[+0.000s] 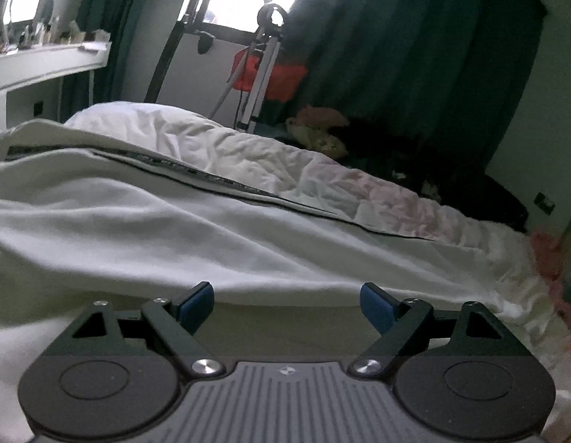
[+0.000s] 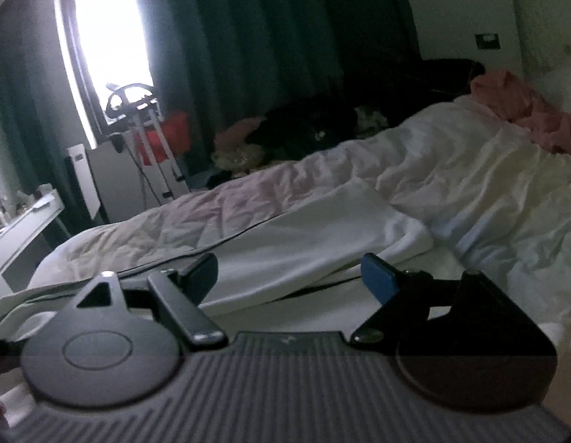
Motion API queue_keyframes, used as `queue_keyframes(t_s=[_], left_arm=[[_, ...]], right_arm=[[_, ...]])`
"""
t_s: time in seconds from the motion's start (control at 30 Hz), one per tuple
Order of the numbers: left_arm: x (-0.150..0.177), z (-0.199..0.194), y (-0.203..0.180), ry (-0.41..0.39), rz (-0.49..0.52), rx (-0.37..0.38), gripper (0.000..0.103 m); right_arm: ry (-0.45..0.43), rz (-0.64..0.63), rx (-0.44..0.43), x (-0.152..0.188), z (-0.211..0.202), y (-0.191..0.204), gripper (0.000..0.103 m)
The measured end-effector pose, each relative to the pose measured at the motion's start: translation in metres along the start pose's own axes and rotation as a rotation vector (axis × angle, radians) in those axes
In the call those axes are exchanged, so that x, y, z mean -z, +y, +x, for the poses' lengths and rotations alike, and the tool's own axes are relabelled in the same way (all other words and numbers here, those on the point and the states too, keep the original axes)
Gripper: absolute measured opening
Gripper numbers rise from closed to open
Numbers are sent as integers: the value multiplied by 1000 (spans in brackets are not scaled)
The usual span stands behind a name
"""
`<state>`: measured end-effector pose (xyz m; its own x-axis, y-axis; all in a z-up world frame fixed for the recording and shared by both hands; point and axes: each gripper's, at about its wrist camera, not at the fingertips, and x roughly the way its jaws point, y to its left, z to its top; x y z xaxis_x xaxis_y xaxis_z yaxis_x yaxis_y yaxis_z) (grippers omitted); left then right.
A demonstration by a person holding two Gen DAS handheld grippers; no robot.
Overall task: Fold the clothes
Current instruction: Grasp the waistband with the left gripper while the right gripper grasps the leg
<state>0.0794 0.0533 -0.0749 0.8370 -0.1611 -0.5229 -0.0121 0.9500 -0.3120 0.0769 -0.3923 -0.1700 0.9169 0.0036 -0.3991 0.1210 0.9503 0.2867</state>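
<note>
Because both of your grippers stand apart and empty, the left gripper and right gripper merely hover above the white garment with the dark stripe, which lies spread across the rumpled bed, likely flattened for folding.

White garment on rumpled bed
</note>
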Motion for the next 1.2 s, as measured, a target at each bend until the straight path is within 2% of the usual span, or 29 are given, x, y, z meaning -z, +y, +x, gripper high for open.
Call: queue_keyframes(t_s=[0.17,0.37,0.47,0.63,0.7,0.77,0.87,0.93,1.07,1.2], left_arm=[[5,-15,17,21,-43,-22,88],[4,-32,62,95,-196,-64,88],[-10,-50,97,114,-296,-85,88],[-42,-92,164,90,-480,-150,88],[-52,-108,191,78,-524,-185,89],[-57,-122,215,68,-551,-253,89],[-52,-147,247,36,-587,-408,89],[-46,-159,264,21,-627,-478,89],[-25,-171,291,45,-761,-524,89],[-8,-164,310,104,-872,-482,89]], right_arm=[[11,-34,-13,4,-3,11,86],[65,-54,13,8,9,15,86],[93,-43,27,10,14,11,86],[118,-10,86,12,17,1,86],[125,8,108,13,18,-4,86],[119,3,147,12,17,-6,86],[101,3,196,12,14,-11,86],[96,20,209,11,14,-15,86],[86,46,239,11,13,-23,86],[77,80,295,10,14,-32,86]])
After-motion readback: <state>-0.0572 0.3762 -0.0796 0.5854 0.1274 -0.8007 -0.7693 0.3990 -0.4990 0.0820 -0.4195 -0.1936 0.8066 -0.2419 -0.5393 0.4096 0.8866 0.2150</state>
